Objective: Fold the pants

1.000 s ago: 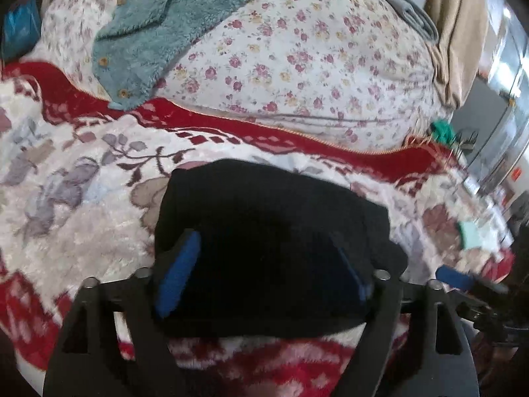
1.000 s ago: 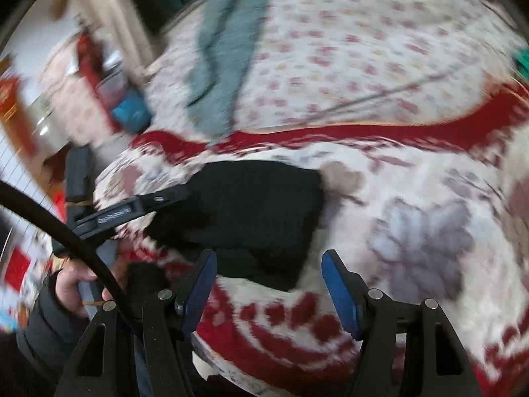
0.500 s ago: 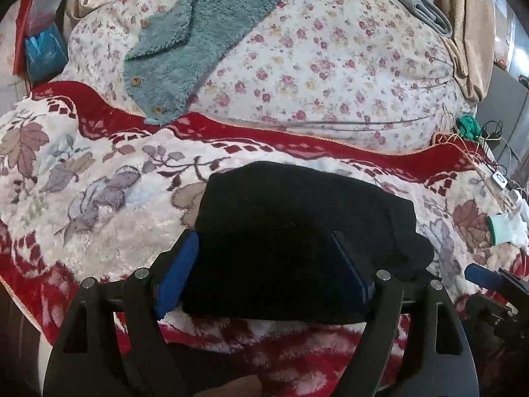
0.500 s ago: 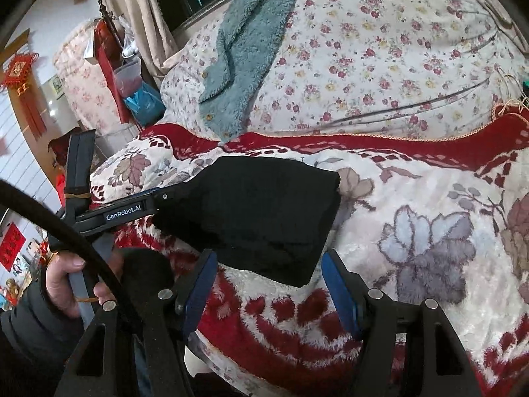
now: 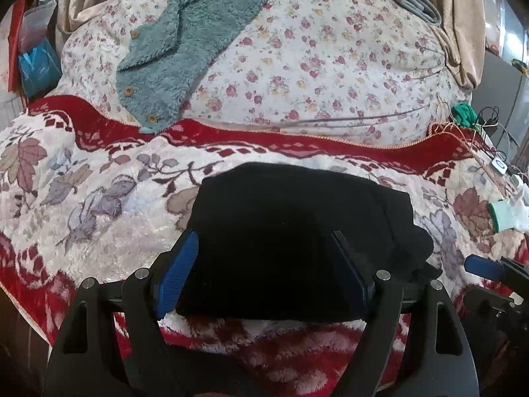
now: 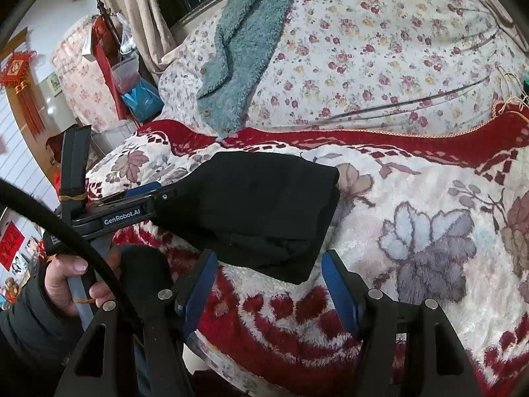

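Note:
The black pants [image 5: 297, 231] lie folded into a compact rectangle on the red and cream floral blanket [image 5: 82, 205]. They also show in the right wrist view [image 6: 258, 215]. My left gripper [image 5: 261, 271] is open, its blue pads standing either side of the bundle's near edge. My right gripper [image 6: 269, 284] is open at the bundle's near corner, holding nothing. The left gripper [image 6: 145, 203] shows in the right wrist view at the bundle's left side, with the hand on its handle.
A teal fleece garment [image 5: 198, 39] lies on the flowered quilt [image 5: 330, 66] behind. A white and green glove [image 5: 509, 215] and cables [image 5: 489, 122] lie at the right. The bed's front edge runs just below the grippers. Bags and boxes [image 6: 135, 82] stand left of the bed.
Both grippers have pulled back a little toward me, so more of the bed shows. The folded pants lie still on the blanket.

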A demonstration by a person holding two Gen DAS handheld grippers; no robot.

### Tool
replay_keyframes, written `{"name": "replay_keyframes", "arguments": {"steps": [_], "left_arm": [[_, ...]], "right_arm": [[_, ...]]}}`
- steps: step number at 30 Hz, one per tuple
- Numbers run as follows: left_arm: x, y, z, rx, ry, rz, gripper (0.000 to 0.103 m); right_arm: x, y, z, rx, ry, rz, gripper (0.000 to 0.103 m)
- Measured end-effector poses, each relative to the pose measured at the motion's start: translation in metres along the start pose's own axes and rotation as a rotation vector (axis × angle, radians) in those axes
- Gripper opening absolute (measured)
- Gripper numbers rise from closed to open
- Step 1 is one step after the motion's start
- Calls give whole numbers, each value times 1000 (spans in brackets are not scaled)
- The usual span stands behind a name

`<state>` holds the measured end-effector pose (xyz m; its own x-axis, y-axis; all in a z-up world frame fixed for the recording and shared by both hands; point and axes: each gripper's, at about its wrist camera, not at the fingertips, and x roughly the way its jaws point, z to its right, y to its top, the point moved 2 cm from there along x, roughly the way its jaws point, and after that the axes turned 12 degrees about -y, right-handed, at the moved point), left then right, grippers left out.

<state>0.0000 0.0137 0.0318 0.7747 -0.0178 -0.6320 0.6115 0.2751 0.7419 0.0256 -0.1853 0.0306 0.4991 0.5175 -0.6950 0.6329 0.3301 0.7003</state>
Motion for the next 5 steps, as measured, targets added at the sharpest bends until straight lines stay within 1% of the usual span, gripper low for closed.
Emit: {"name": "replay_keyframes", "arguments": {"steps": [2, 5], "left_arm": [[-2, 0, 0, 5, 8, 16, 80], [-1, 0, 3, 22, 5, 11, 80]], "right_arm": [[0, 0, 0, -1, 1, 0, 64], [0, 0, 0, -1, 0, 0, 64]]}}
